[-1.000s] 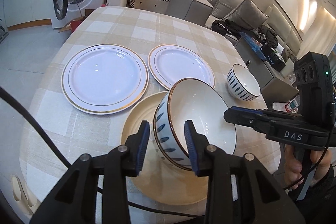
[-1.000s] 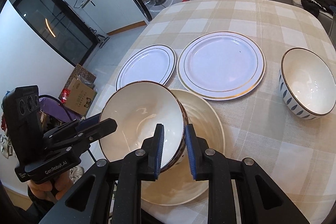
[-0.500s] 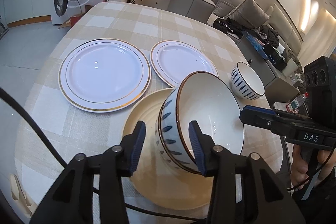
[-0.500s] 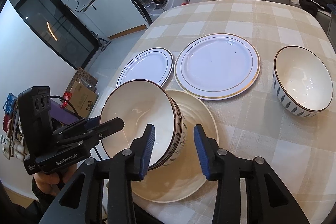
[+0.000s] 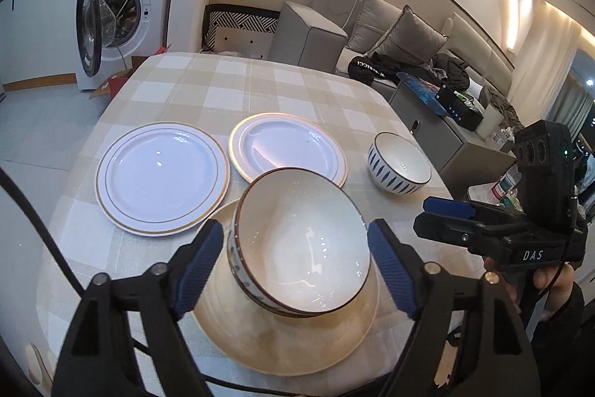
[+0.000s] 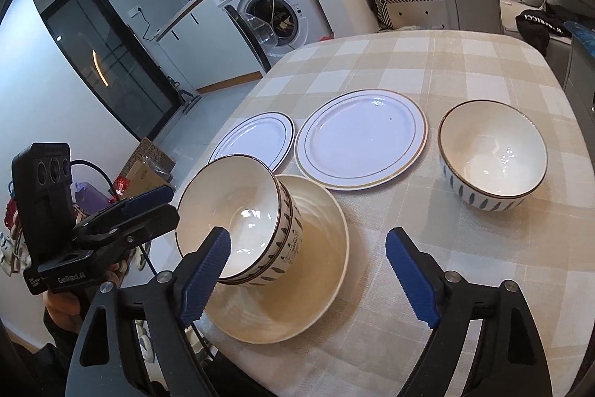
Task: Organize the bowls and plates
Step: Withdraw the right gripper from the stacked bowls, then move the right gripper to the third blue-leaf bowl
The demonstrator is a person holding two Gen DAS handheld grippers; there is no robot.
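Bowls (image 5: 303, 244) stacked on ribbed cream plate (image 6: 319, 285).

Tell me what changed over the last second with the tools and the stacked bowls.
Both tools let go: the left tool and right tool, which pinched the stacked bowls' rim a second ago, have spread wide open and pulled back. The stack sits free on the cream plate. The two white plates and the lone bowl stayed put.

My blue pads (image 5: 200, 265) frame white bowls (image 5: 301, 244) with dark rims and blue leaf marks, on a cream plate (image 5: 282, 341). Two white plates (image 5: 160, 177) carry gold bands. The tablecloth (image 5: 260, 88) is beige-and-white check.
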